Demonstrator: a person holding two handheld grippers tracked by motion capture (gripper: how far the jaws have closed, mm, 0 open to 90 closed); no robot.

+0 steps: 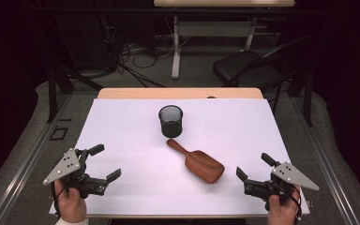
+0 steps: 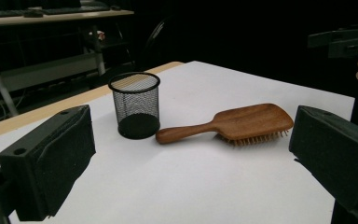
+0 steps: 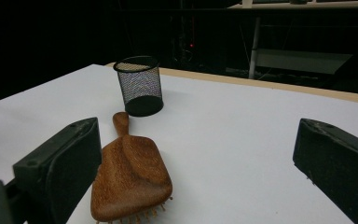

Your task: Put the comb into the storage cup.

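Hairbrush (image 1: 198,164) of brown wood lay on the white sheet (image 1: 122,126) covering the bench (image 1: 178,93), near the middle and slightly toward the person's side. Its long axis ran diagonally in the high view: the handle pointed up and to the left, toward the far side of the bench, and the broad paddle head pointed down and to the right, toward the right claw (image 1: 253,172). The brush rested bristles down, with its smooth wooden back facing up; the left gripper view showed the bristle tips under the head against the sheet. The handle end lay just beside the mesh cup (image 1: 170,121), a black wire cup standing upright with its opening up; whether the two touched could not be told.

Left claw (image 1: 105,163) was held above the near left corner of the sheet, jaws spread apart and gripping nothing, aimed across the bench toward the brush. Right claw was held at the near right corner, jaws likewise spread apart and gripping nothing, with the brush head near it. Both claws stood well apart from each other, with the brush between them.
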